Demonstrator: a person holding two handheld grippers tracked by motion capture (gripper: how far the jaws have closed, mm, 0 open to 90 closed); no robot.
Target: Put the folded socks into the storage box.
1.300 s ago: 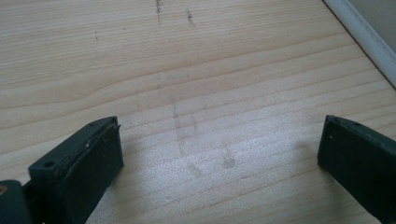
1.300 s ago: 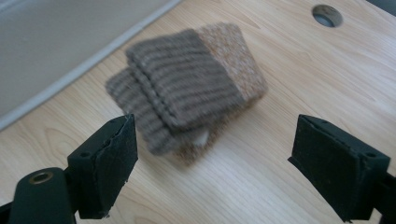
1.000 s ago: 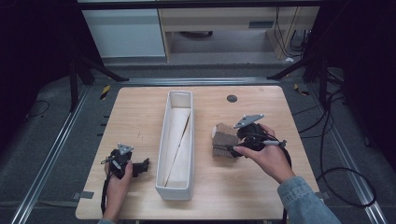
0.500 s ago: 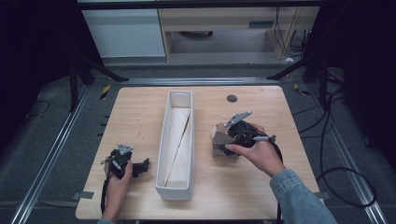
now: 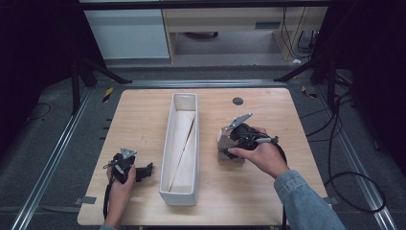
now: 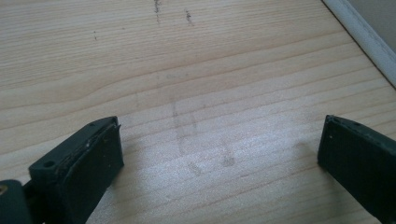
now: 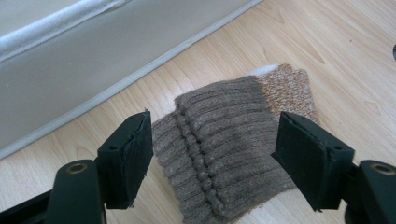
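Note:
A folded brown ribbed sock [image 7: 224,140] with a speckled tan toe lies flat on the wooden table [image 5: 143,115], just right of a long white tray [image 5: 184,98]. My right gripper [image 7: 214,126] hangs over the sock [image 5: 224,154] with one jaw on each side. Its jaws have just been closing, and the pads [image 7: 133,149] stand at the sock's edges without squeezing it. In the high view the right gripper [image 5: 231,143] sits under the person's hand. My left gripper [image 6: 220,123] is open over bare wood, and the high view places this left gripper [image 5: 148,168] left of the tray.
The tray's white wall [image 7: 93,60] runs close behind the sock, and its rim [image 6: 369,32] crosses the top right corner of the left gripper view. A small black disc [image 5: 238,101] lies near the table's far edge. Dark floor, metal rails and cables surround the table.
The right hand has slid a little left toward the tray and settled over the sock. The left hand and gripper have stayed where they were.

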